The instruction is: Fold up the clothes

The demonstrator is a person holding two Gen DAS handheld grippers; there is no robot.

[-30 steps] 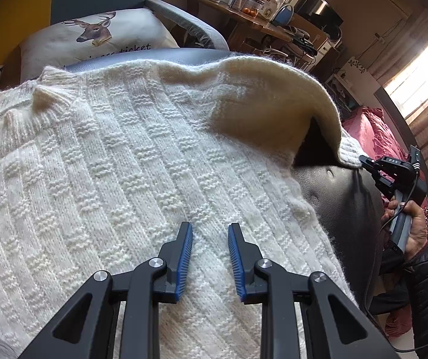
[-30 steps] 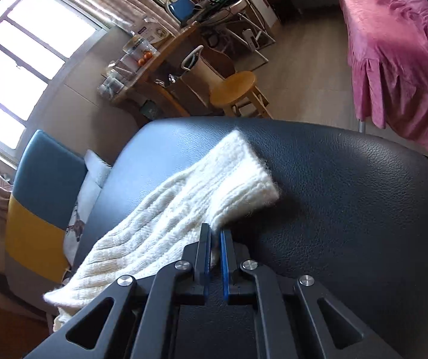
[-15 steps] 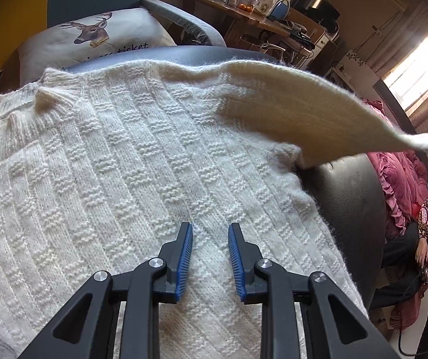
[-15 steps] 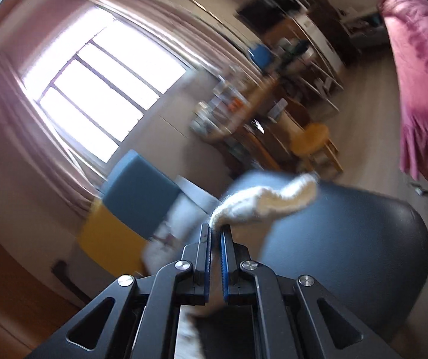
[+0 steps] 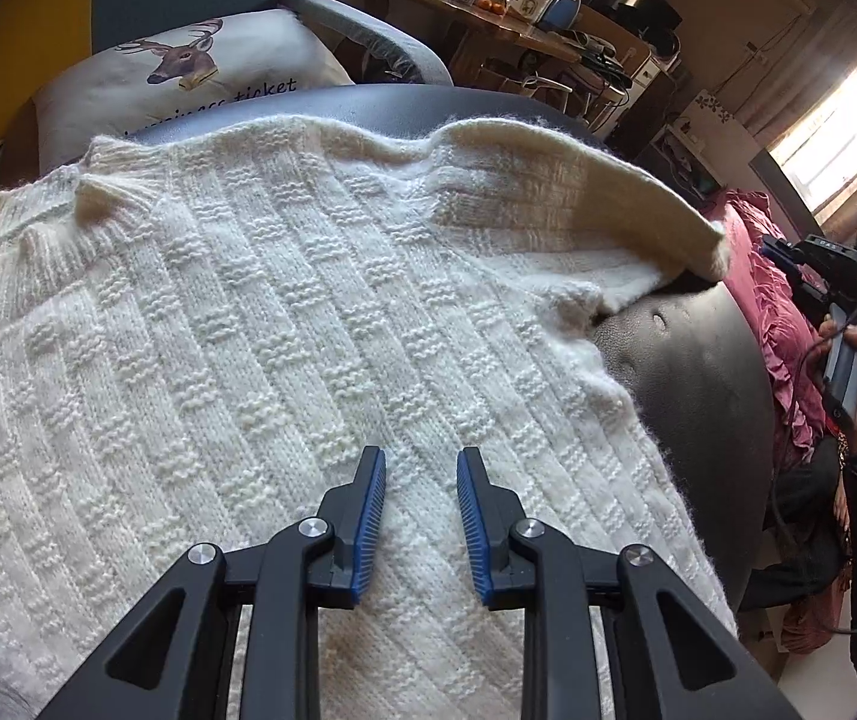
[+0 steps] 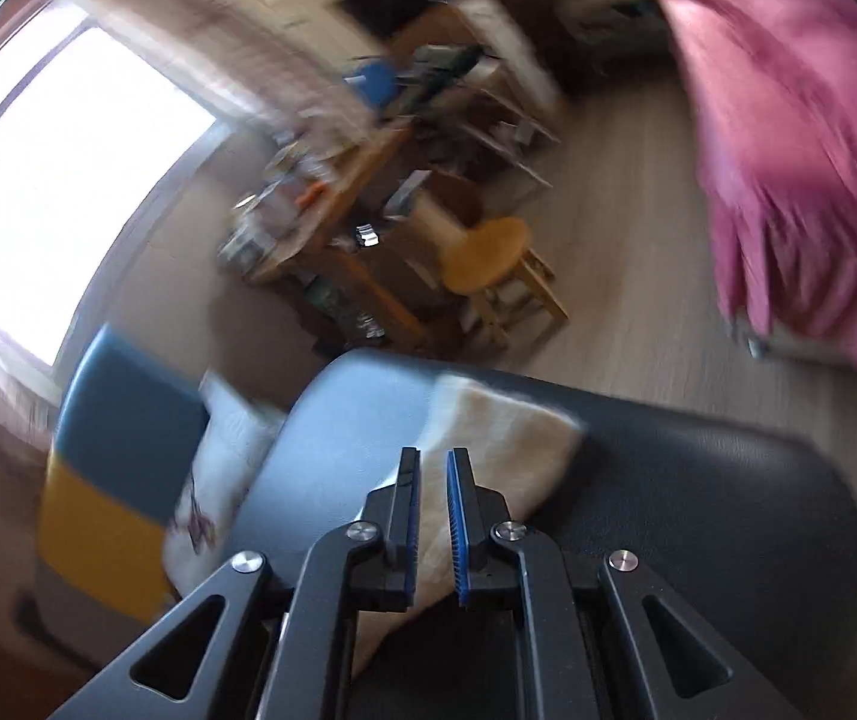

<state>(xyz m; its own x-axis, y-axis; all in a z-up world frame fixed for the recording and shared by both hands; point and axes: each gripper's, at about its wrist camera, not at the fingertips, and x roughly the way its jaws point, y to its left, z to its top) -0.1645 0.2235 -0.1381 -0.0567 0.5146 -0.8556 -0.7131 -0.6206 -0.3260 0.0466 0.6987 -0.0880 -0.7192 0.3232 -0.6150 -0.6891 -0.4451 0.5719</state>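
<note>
Left wrist view: my left gripper (image 5: 421, 468), jaws apart, hovers over the white sweater (image 5: 248, 324). My right gripper (image 6: 433, 468) has just been opening, nothing between its jaws, with the sleeve (image 5: 578, 204) folded inward. Next I judge the other side needs folding.

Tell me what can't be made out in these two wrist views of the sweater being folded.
- Sweater: its near hem and left side run off the left wrist picture's edges.
- Sleeve lies folded over, hiding the knit beneath it.
- Right gripper: sits at the left wrist view's edge, jaws turned away.
- Right wrist view: motion blur smears the desk clutter; the left gripper is absent there.
- Pillow: its lettering is partly covered by the dark leather seat.
</note>
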